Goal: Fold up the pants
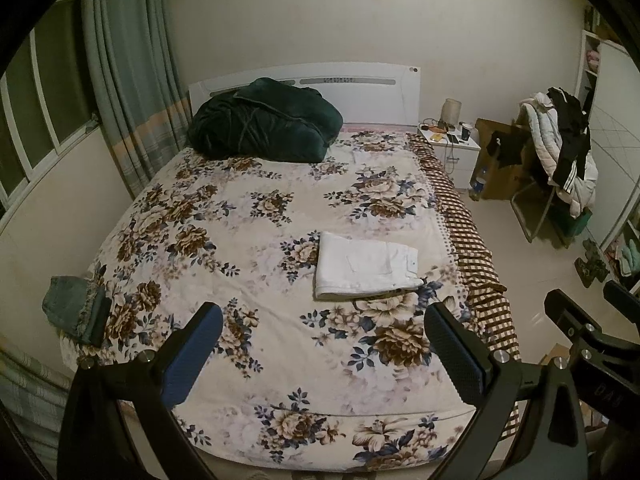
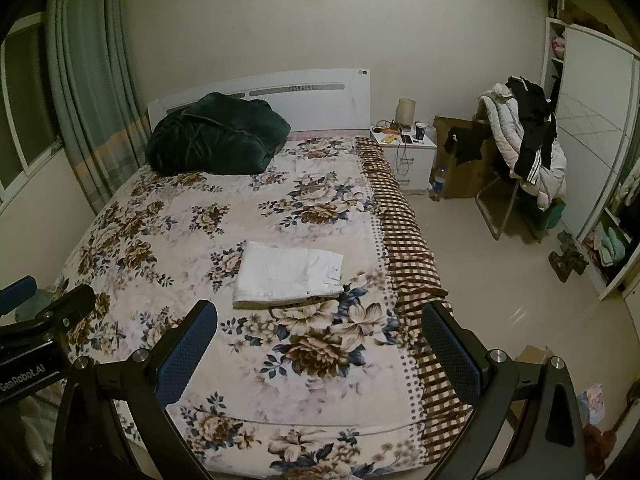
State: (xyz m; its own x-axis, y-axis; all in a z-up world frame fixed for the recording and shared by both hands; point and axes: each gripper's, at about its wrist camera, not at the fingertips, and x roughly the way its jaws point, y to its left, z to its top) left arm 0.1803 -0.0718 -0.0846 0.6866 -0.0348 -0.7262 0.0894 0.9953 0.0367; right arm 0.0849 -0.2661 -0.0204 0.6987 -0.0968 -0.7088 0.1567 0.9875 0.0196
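With both my left gripper [image 1: 324, 344] and right gripper [image 2: 320, 340] spread wide and empty above the bed [image 1: 240, 240], I judge the pants [image 1: 366, 266] (folded, near its right edge) soft, light, floppy, best pinched at the thick folded edge.

The folded cotton pants [image 1: 366, 266] are plain white. They lie on a cream bedspread [image 1: 248, 248] printed with brown and tan roses and dark blue leaves (a band of small brown dots runs along its right side). Beside it hangs a brown-and-cream checked sheet [image 1: 470, 240]. The plush blanket bundle [image 1: 264, 122] is deep green, the headboard [image 1: 360, 84] white. The pleated curtain [image 1: 132, 80] is grey-green with a pale orange stripe. Both grippers' pads [image 2: 186, 354] are blue on black frames. The bedside cabinet [image 2: 412, 152] is white.
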